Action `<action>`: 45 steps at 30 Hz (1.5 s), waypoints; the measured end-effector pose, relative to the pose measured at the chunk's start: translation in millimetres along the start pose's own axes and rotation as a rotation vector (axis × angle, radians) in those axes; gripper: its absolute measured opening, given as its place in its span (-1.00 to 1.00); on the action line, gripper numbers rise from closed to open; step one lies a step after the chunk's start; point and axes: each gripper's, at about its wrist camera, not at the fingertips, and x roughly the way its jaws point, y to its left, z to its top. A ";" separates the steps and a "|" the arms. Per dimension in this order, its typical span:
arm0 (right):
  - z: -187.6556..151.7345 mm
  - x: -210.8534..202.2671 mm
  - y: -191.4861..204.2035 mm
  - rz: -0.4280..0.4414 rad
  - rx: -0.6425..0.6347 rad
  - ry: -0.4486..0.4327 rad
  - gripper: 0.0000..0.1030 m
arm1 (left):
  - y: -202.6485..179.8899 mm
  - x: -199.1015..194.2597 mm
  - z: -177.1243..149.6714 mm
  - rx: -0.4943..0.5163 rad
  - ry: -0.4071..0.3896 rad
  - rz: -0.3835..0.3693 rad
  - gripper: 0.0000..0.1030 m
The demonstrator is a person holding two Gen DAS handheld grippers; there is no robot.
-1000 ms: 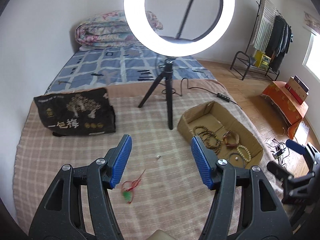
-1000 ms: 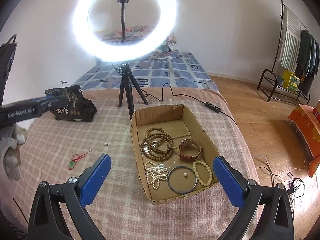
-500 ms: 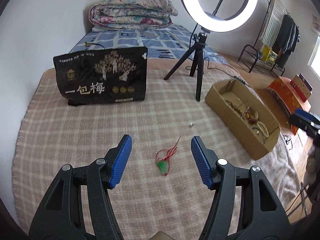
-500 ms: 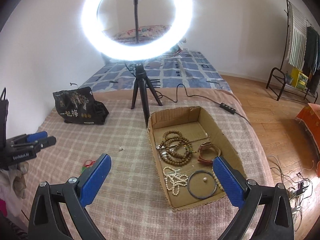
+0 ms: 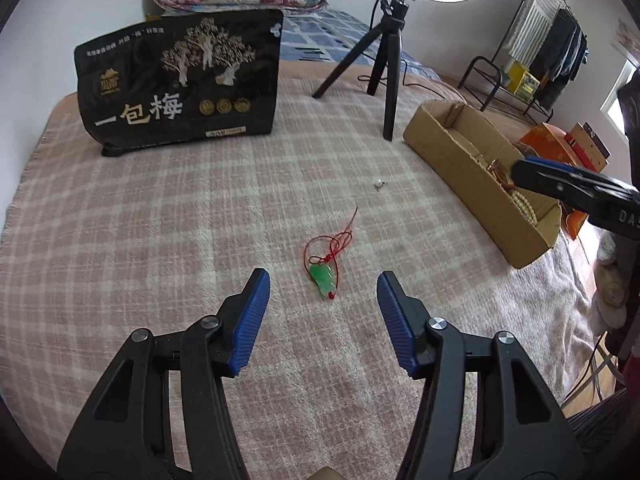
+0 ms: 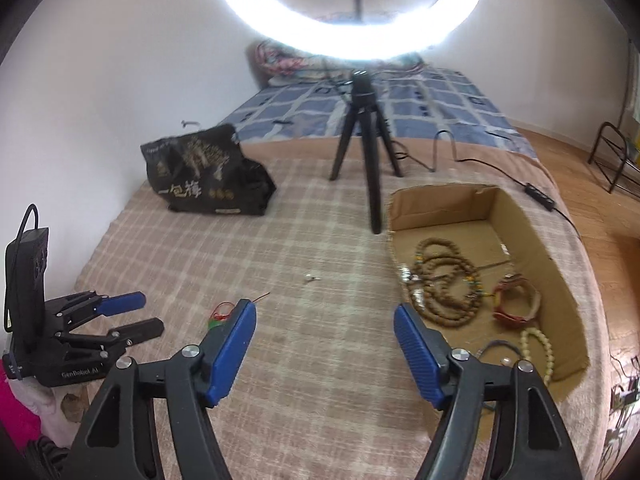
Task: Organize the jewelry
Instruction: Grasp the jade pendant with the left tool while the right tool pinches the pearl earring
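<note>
A green pendant on a red cord (image 5: 323,278) lies on the plaid blanket, just ahead of my open, empty left gripper (image 5: 323,285). It also shows in the right wrist view (image 6: 218,318), partly hidden behind a fingertip. A small pearl bead (image 5: 378,184) lies farther ahead. A cardboard box (image 6: 558,280) holds brown bead strands (image 6: 444,280), a red-brown bracelet (image 6: 516,300) and cream beads (image 6: 540,350). My right gripper (image 6: 325,316) is open and empty, low over the blanket left of the box. The left gripper (image 6: 132,312) shows at the right view's left edge.
A black snack bag (image 5: 180,84) stands at the back left. A ring light on a black tripod (image 5: 386,64) stands beside the box's far end, with a cable (image 6: 480,160) trailing right. The bed's right edge drops to a wooden floor.
My left gripper has dropped and moved in toward the green pendant, which now lies between its fingertips. My right gripper has swung left and lower, away from over the box.
</note>
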 end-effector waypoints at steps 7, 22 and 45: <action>13.1 43.9 20.9 0.042 -0.028 0.070 0.03 | -7.7 19.2 -4.8 0.018 0.038 -0.018 0.06; 20.9 117.7 24.3 0.008 0.035 0.166 -0.21 | 8.4 44.3 -2.0 -0.081 0.078 -0.022 -0.05; 12.8 154.0 23.3 -0.035 0.051 0.192 -0.50 | 10.7 76.0 0.3 -0.098 0.118 -0.034 -0.12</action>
